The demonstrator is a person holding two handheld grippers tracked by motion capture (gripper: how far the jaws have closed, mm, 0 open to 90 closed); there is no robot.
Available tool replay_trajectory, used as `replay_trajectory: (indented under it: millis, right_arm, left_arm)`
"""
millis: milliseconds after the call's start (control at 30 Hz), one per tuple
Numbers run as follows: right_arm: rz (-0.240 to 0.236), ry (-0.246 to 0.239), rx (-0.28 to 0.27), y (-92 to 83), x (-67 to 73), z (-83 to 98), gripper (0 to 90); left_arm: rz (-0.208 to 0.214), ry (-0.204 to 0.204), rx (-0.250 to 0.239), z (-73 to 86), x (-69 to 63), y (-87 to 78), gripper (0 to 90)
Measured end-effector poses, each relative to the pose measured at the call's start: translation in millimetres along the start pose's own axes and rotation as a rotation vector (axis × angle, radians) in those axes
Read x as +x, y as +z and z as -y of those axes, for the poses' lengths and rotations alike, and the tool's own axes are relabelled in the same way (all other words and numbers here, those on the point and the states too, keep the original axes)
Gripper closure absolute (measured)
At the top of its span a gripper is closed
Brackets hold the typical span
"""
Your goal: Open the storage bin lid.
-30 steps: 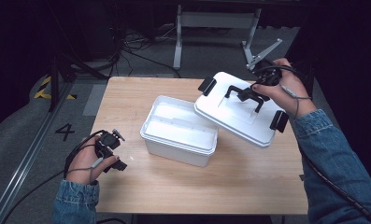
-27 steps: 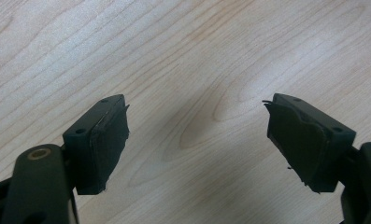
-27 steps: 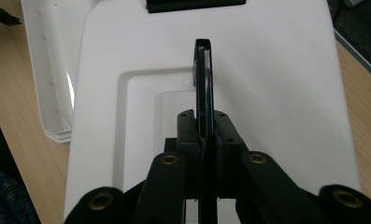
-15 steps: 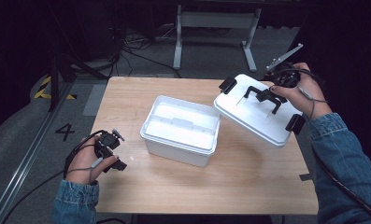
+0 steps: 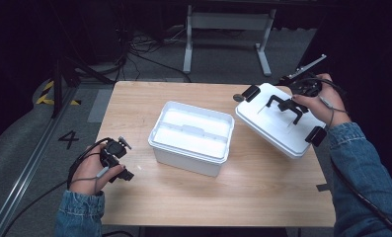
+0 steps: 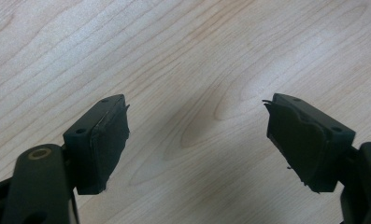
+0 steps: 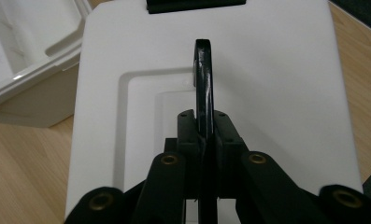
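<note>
White lid [image 5: 281, 120] hangs tilted over the table's [image 5: 193, 197] right edge, the right gripper [image 5: 298, 101] clamped on its black handle [image 7: 203, 79]. Pinched so thinly, it could swing and strike the box [image 5: 192, 137]. Left gripper [image 5: 115, 159] rests open near the left edge.

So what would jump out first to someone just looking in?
The white lid, held by its black handle in the shut right gripper, tilted over the table's right side. Next, the open white box at the table's middle. The left gripper stands open over bare wood near the front left.
</note>
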State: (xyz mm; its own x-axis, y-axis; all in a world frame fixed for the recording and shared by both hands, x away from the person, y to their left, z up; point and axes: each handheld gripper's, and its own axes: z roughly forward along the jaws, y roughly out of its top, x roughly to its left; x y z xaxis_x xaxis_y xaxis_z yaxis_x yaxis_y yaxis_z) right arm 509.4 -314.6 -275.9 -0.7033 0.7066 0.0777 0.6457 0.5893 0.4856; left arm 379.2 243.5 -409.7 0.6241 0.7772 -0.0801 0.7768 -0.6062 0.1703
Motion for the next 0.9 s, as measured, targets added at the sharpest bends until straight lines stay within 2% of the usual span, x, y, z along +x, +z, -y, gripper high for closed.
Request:
replay_trajectory:
  millis: [233,333,600,900]
  right_arm:
    - [0.0,0.039,0.025,26.1,-14.7,16.2,84.6]
    - [0.0,0.038,0.038,37.5,-17.7,21.8,84.6]
    - [-0.031,0.063,0.046,72.1,-21.9,35.8,84.5]
    - [-0.05,0.075,0.045,97.4,-23.7,46.3,84.5]
  left_arm:
    - [-0.01,0.0,0.0,1.7,-0.2,0.5,22.6]
    - [-0.017,0.008,0.001,1.9,0.1,1.7,22.9]
    - [-0.014,0.014,0.011,1.8,-0.4,3.5,22.9]
    - [-0.012,0.012,0.017,2.2,0.2,4.0,22.7]
